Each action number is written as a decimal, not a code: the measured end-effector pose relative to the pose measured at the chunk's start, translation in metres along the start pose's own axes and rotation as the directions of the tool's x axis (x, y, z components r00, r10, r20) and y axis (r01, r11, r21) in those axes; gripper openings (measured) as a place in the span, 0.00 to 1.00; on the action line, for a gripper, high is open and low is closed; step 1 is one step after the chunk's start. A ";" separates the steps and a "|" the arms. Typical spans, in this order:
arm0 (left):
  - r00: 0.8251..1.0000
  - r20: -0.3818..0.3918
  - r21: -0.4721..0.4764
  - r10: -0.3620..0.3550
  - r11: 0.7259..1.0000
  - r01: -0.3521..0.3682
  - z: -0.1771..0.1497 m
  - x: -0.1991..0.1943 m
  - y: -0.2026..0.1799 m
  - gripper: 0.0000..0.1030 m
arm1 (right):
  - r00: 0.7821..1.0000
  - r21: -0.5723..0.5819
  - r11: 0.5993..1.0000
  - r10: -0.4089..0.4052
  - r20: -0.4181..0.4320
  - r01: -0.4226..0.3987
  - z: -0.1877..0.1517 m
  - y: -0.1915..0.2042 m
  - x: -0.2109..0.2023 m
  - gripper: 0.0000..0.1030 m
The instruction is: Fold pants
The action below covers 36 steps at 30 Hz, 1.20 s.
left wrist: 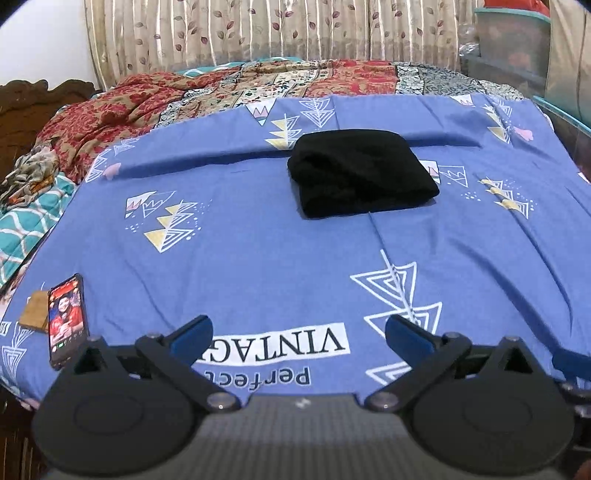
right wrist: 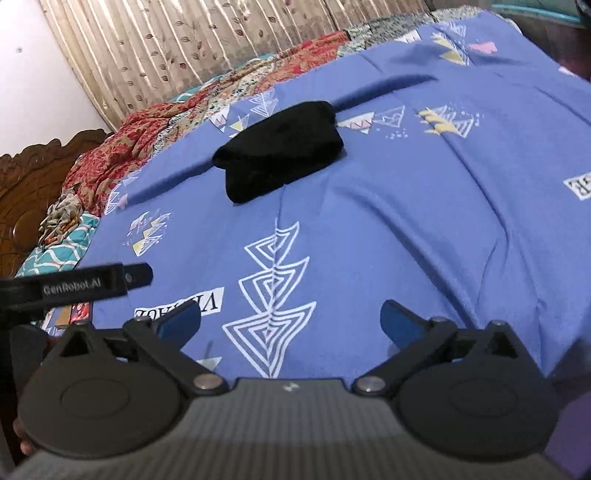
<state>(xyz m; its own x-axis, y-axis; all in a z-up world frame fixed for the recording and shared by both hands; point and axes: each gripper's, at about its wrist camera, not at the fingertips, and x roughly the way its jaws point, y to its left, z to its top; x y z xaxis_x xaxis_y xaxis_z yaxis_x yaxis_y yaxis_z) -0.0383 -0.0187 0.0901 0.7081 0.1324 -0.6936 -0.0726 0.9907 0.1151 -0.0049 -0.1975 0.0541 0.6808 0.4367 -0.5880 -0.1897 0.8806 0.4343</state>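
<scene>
Your left gripper [left wrist: 299, 332] sits at the bottom of the left wrist view with its jaws spread wide and nothing between them – only the blue bedsheet [left wrist: 258, 229] with the white "VINTAGE" print shows in the gap. Your right gripper [right wrist: 291, 321] is in the same state at the bottom of the right wrist view: the blue fingers [right wrist: 400, 323] stand far apart and hold nothing.

The black pants [left wrist: 360, 173] lie folded into a compact bundle on the sheet, in the upper centre of the left wrist frame, well apart from both grippers. In the right wrist view the same bundle [right wrist: 280, 151] appears in the upper centre-left, and a long crease in the sheet runs behind it.

A phone [left wrist: 66, 321] with a lit screen lies at the lower left of the left wrist frame, just beside the left gripper – it rests on the sheet next to a small brown card [left wrist: 35, 312]. A red patterned blanket [left wrist: 110, 122] is bunched at the upper left, and a leaf-print curtain [left wrist: 258, 29] hangs across the top.
</scene>
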 end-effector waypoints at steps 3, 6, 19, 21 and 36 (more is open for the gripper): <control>1.000 0.000 0.007 0.020 1.000 -0.020 -0.001 0.000 -0.001 1.00 | 1.000 -0.019 1.000 -0.003 0.012 0.003 -0.001 0.005 -0.001 1.00; 0.999 -0.010 -0.009 0.040 0.999 -0.040 -0.004 0.002 0.000 1.00 | 1.000 -0.029 0.999 -0.014 0.027 0.014 -0.004 0.004 -0.004 1.00; 0.989 -0.112 -0.011 0.101 0.995 -0.103 -0.018 0.018 0.008 1.00 | 0.997 -0.037 0.999 -0.017 -0.078 0.014 -0.007 0.008 0.005 1.00; 0.988 -0.110 -0.012 0.106 0.994 -0.108 -0.018 0.018 0.008 1.00 | 0.996 -0.040 0.999 -0.009 -0.087 0.006 -0.006 0.006 0.002 1.00; 0.985 -0.112 0.036 0.131 0.991 -0.127 -0.016 0.020 0.005 1.00 | 0.992 0.022 1.000 0.001 -0.122 0.002 -0.006 -0.008 0.001 1.00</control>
<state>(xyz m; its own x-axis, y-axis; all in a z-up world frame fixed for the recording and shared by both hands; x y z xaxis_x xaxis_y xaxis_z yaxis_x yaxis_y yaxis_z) -0.0357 -0.0105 0.0651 0.6091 0.2635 -0.7480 -0.1367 0.9640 0.2282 -0.0071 -0.2024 0.0457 0.5889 0.4569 -0.6667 -0.1726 0.8770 0.4485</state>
